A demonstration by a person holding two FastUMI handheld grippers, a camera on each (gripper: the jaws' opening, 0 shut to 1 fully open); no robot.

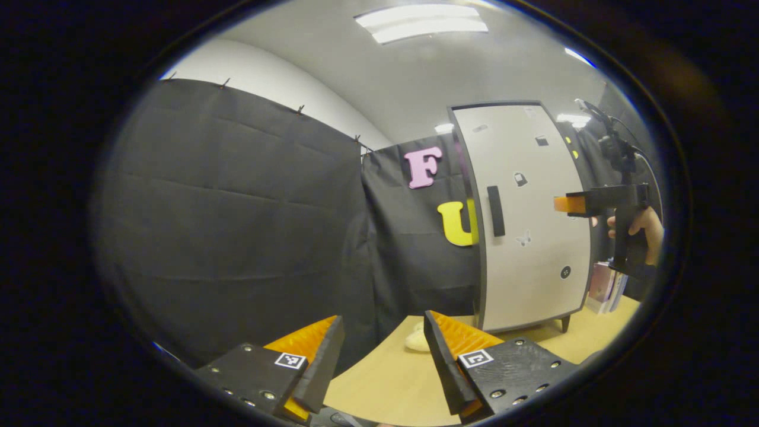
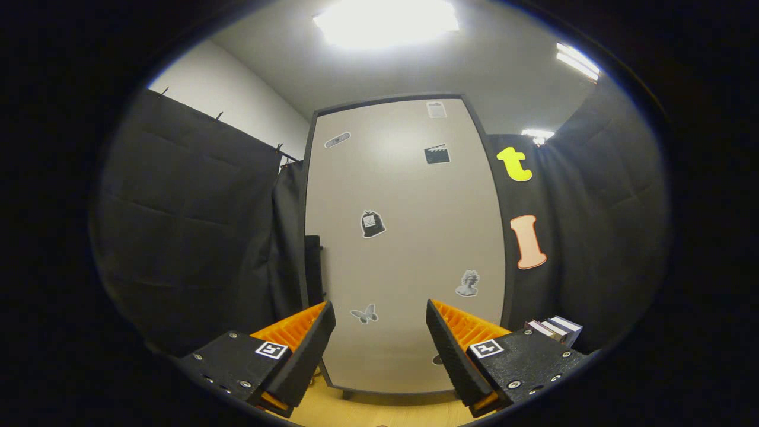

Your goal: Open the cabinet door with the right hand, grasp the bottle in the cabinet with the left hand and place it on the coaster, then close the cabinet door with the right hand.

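- The cabinet door (image 2: 409, 237) is pale, with small stickers and a dark upright handle (image 1: 496, 210) near its left edge. It is closed and stands straight ahead of the right gripper (image 2: 379, 335).
- The right gripper has its fingers wide apart, with nothing between them. In the left gripper view it hovers in front of the door, held by a hand (image 1: 643, 228).
- The left gripper (image 1: 382, 350) is spread apart and empty, above the wooden table (image 1: 385, 385), with the cabinet ahead to its right.
- Books (image 2: 554, 329) stand right of the cabinet.
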